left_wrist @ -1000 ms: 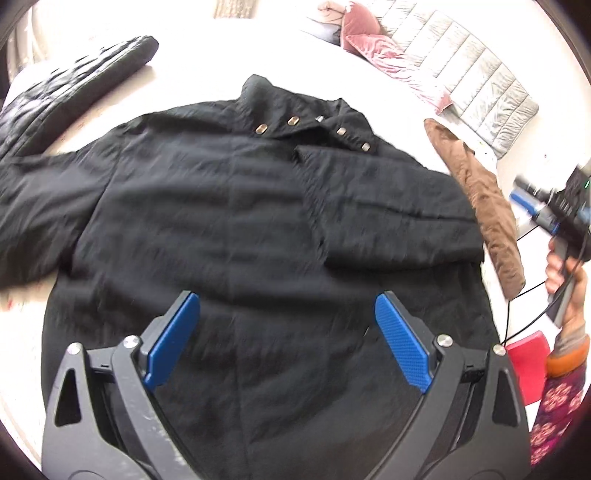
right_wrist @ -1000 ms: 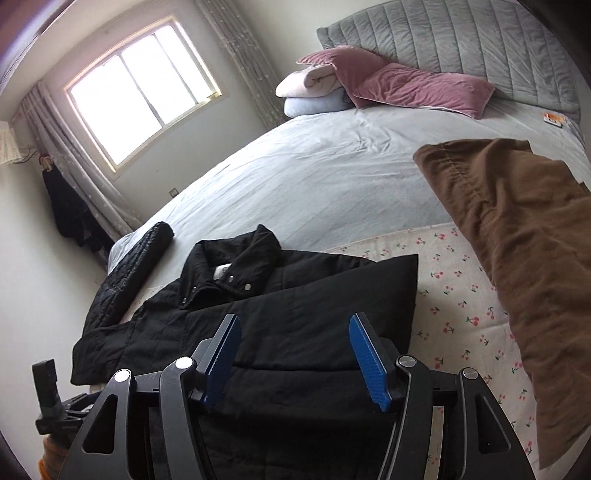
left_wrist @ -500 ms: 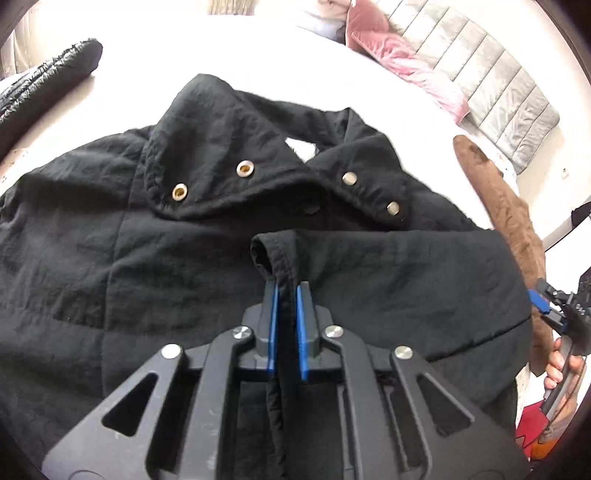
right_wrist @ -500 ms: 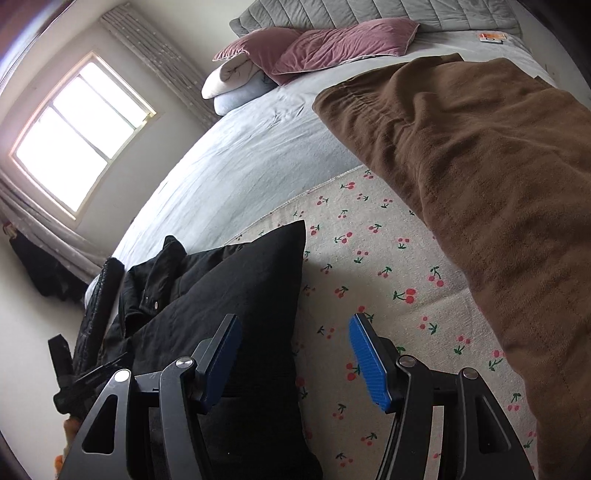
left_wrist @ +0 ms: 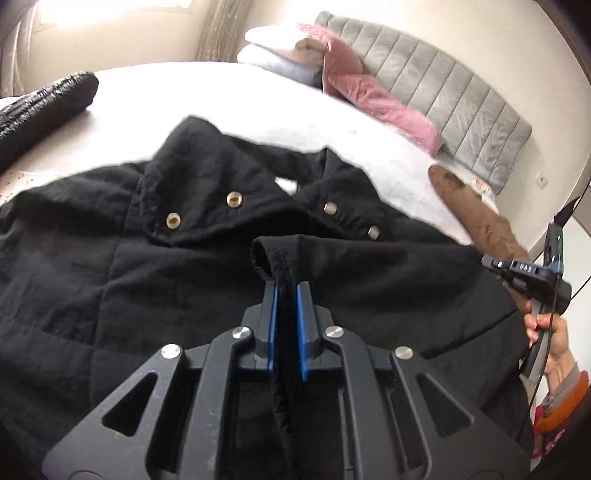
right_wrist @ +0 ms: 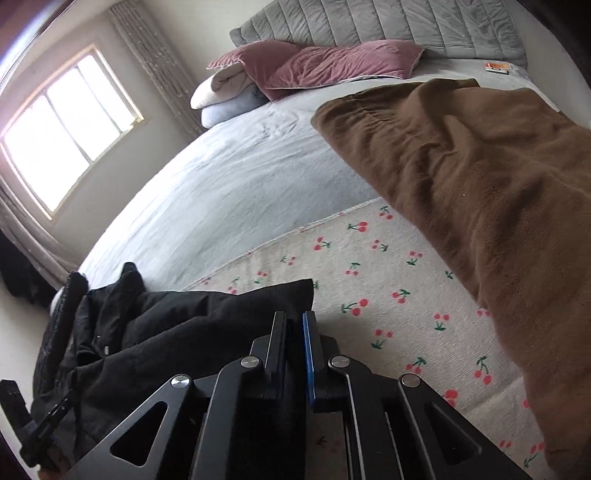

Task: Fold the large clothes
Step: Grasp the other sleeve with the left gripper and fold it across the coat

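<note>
A large black coat [left_wrist: 110, 280] with brass snaps lies spread on the bed, collar toward the headboard. Its right sleeve [left_wrist: 369, 266] is folded across the chest. My left gripper [left_wrist: 284, 291] is shut on the sleeve cuff [left_wrist: 273, 254], whose fabric runs between the blue pads. My right gripper [right_wrist: 294, 321] is shut on the coat's folded right edge [right_wrist: 273, 295]; black fabric sits between its pads. The right gripper also shows in the left wrist view [left_wrist: 532, 277], held by a hand at the coat's right side.
A brown garment [right_wrist: 480, 184] lies right of the coat on the cherry-print sheet [right_wrist: 369, 266]. A black quilted jacket [left_wrist: 44, 103] lies at the far left. Pink and white pillows [right_wrist: 314, 66] lean on the grey headboard [right_wrist: 406, 26]. A window [right_wrist: 62, 122] is at left.
The left gripper moved up to the cuff and shut on it half a second ago, and now lifts it slightly. The right gripper swung to the coat's right edge and has just shut on it.
</note>
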